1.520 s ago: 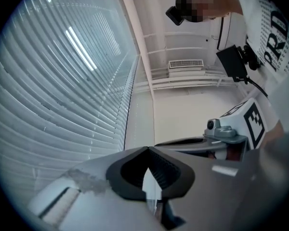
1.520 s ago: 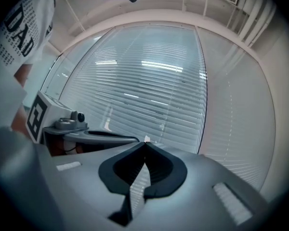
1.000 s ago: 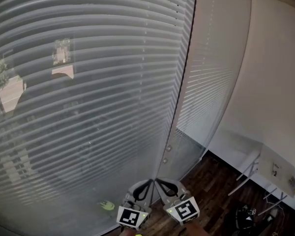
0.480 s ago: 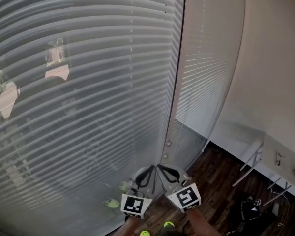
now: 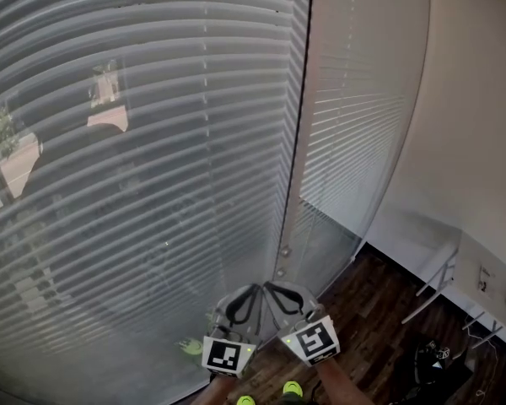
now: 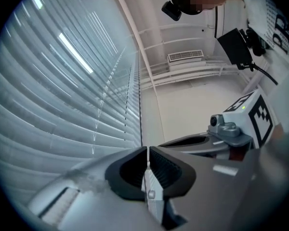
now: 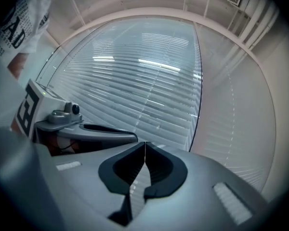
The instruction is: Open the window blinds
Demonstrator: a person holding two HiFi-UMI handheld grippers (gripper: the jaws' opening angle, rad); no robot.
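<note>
Closed white slatted blinds (image 5: pixel 135 167) fill the left of the head view, and a second blind (image 5: pixel 354 125) covers the narrower pane to the right. Between them hangs a dark cord (image 5: pixel 298 150), with two small pull knobs (image 5: pixel 284 251) near its foot. Both grippers sit side by side just below the knobs, apart from them. My left gripper (image 5: pixel 255 288) (image 6: pixel 147 151) has just been opening its jaws: only a hairline slit shows, with nothing in it. My right gripper (image 5: pixel 270 287) (image 7: pixel 145 145) is shut on nothing.
A dark wood floor (image 5: pixel 379 323) runs along the white wall. A white folding table (image 5: pixel 481 287) stands at the right, with a black bag (image 5: pixel 428 363) on the floor near it. A yellow-green object (image 5: pixel 187 346) lies by the blind's foot. Lime shoes (image 5: pixel 292 388) show below the grippers.
Both grippers have shifted slightly together in front of the blinds. The lime shoes have come into the bottom of the head view. The blinds hang as before.
</note>
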